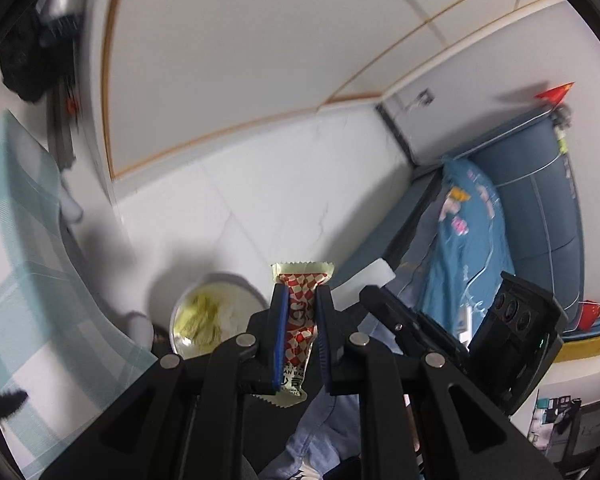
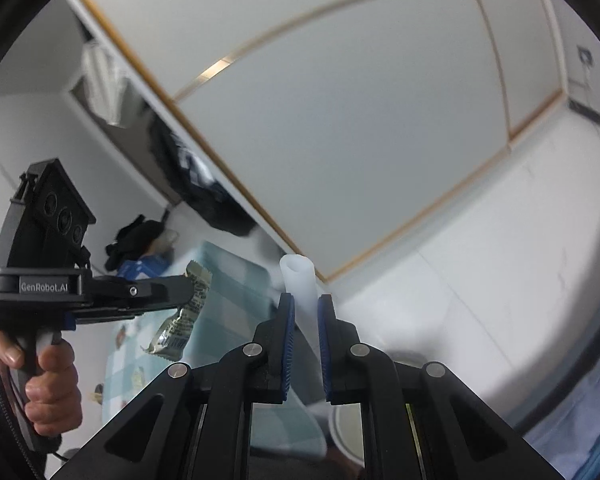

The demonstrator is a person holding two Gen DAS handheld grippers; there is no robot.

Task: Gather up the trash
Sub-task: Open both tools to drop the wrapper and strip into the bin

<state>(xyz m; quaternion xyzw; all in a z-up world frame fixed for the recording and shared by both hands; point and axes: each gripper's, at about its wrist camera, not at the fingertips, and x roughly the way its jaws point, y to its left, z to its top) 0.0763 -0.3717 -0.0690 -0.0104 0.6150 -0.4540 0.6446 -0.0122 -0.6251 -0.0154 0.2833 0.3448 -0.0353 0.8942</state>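
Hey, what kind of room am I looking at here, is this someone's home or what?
Probably a lived-in room at home, perhaps a bedroom or living room. A blue padded sofa or bed with printed blue bedding stands against the wall, a table wears a checked cloth, and a small bin holds trash.

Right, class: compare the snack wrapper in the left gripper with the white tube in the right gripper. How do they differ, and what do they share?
The snack wrapper is printed in red and white checks with crimped ends; the white tube is plain and unmarked. The wrapper is flat and crinkled; the tube is round and hollow, with an open top end. Shared: each stands upright, clamped in the jaws of its gripper, the left gripper and the right gripper.
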